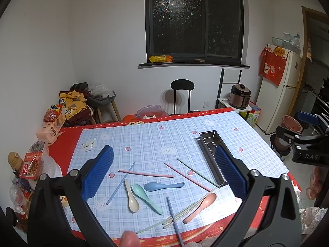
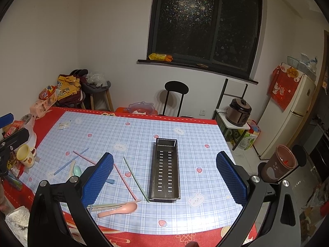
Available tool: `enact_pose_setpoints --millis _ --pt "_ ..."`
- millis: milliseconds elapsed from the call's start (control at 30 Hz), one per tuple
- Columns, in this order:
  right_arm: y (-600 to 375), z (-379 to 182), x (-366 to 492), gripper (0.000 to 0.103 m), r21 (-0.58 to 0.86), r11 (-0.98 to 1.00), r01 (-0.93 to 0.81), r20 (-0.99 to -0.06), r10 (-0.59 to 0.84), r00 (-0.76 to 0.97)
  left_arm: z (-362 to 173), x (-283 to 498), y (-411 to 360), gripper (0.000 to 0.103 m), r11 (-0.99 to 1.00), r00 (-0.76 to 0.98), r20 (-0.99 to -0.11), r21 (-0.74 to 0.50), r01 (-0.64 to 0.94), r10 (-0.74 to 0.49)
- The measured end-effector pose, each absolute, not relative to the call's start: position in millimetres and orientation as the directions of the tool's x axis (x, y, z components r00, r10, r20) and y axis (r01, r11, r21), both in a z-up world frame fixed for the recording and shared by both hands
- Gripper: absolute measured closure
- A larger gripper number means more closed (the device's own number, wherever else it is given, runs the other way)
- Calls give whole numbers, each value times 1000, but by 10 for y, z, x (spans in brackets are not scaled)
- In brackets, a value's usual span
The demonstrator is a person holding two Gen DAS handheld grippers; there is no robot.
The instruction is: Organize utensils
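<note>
Loose utensils lie on the blue plaid mat [image 1: 144,140]: a blue spoon [image 1: 163,185], a teal spoon [image 1: 146,198], a cream spoon [image 1: 131,197], a pink spoon [image 1: 200,206] and several pink, green and blue chopsticks [image 1: 147,174]. A perforated steel utensil tray [image 2: 166,168] stands empty on the mat to their right. My left gripper [image 1: 164,175] hovers open above the spoons. Over the tray's near end my right gripper [image 2: 164,175] is open too, with nothing between its fingers. The pink spoon [image 2: 119,210] and a green chopstick [image 2: 135,179] lie left of the tray.
Food packets, a jar and a cream mug [image 2: 25,155] crowd the table's left edge. A black chair [image 1: 182,94] stands behind the table. To the right are a rice cooker [image 2: 239,112], a fridge [image 2: 287,119] and a brown cup [image 2: 279,164] on a stool.
</note>
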State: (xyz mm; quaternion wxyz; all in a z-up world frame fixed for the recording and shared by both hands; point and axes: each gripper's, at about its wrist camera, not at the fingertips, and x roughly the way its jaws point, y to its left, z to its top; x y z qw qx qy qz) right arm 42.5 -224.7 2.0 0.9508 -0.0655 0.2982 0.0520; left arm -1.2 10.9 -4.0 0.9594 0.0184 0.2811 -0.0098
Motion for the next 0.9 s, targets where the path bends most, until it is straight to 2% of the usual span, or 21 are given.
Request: enact_pose_setpoints --millis 900 --pt "-2205 33 427 5 -100 984 -146 -575 63 816 -43 -31 144 6 1000 833 -552 -3 10 -10"
